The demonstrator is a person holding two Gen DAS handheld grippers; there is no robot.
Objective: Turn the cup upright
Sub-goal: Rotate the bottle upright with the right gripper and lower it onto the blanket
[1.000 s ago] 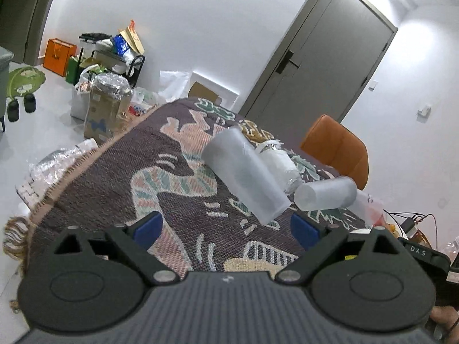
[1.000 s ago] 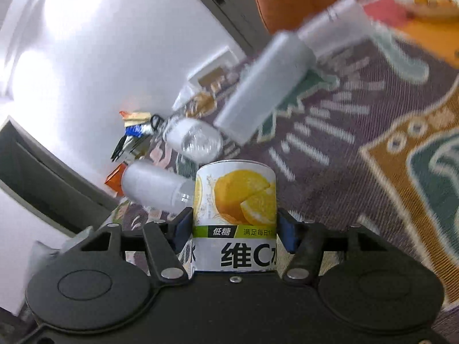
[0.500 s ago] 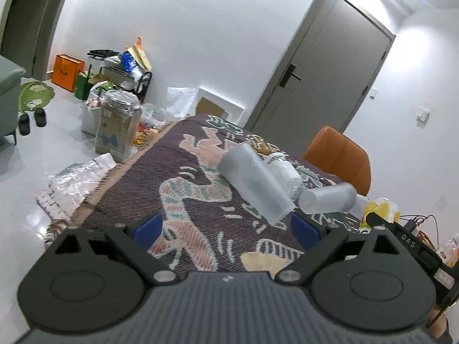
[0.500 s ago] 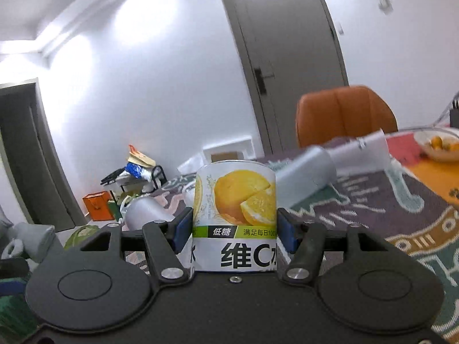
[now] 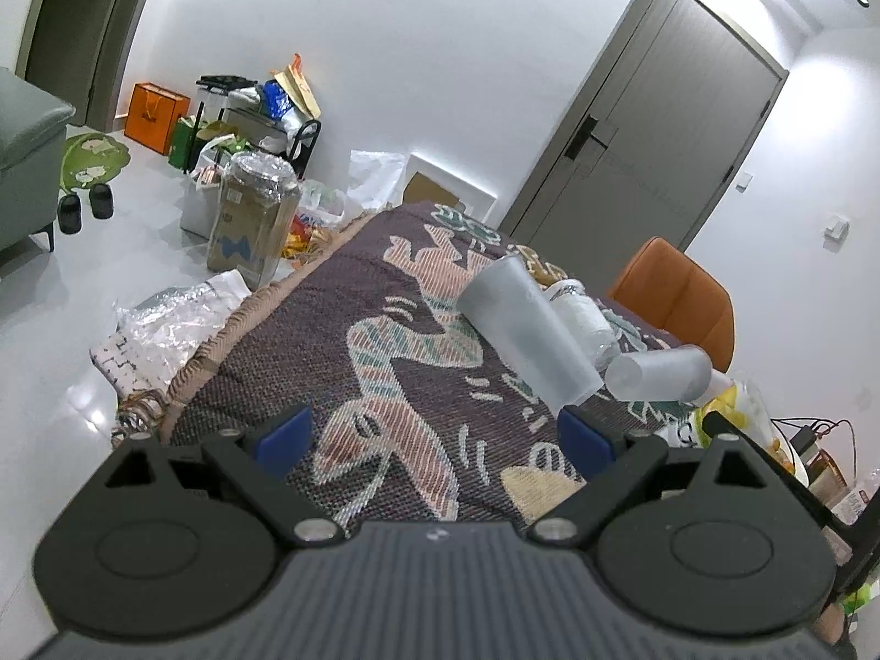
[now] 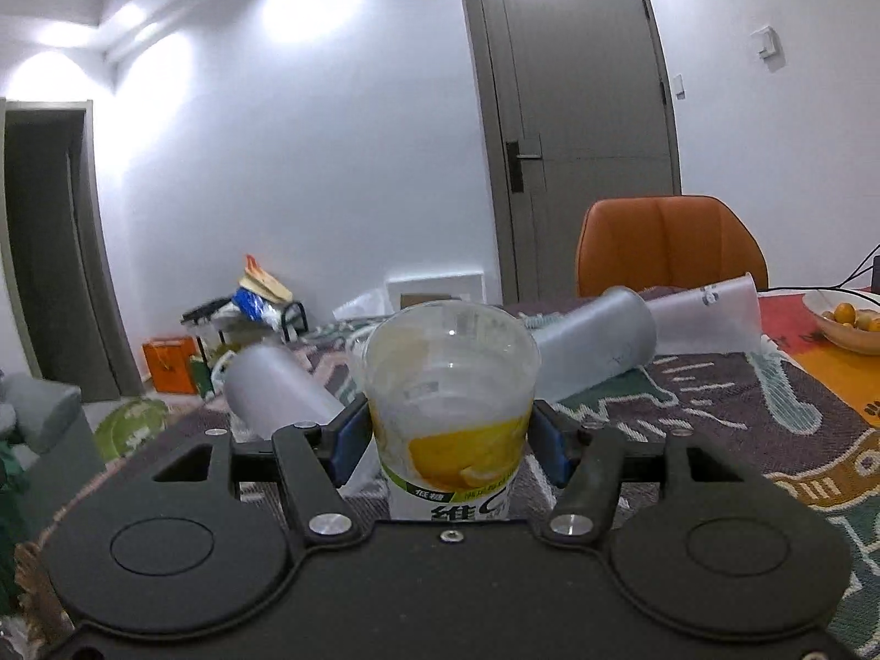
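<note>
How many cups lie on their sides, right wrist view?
3: frosted cup left of the held lemon cup; grey cup and white cup right of it. More may be hidden.

We see a cup [image 6: 451, 385] of clear plastic with a yellow lemon print, a green band and black lettering on white. The fingers [image 6: 352, 434] beside it carry blue pads on black arms. The cloth [image 5: 385, 363] is dark purple-brown, woven with pink, teal and cream figures and a tan fringe. Three tumblers [image 5: 528, 330] are frosted grey-white. The chair [image 6: 671, 242] is orange, the door [image 6: 572, 121] grey-brown, the wall [image 6: 302, 165] white, the box [image 5: 157, 116] orange.
</note>
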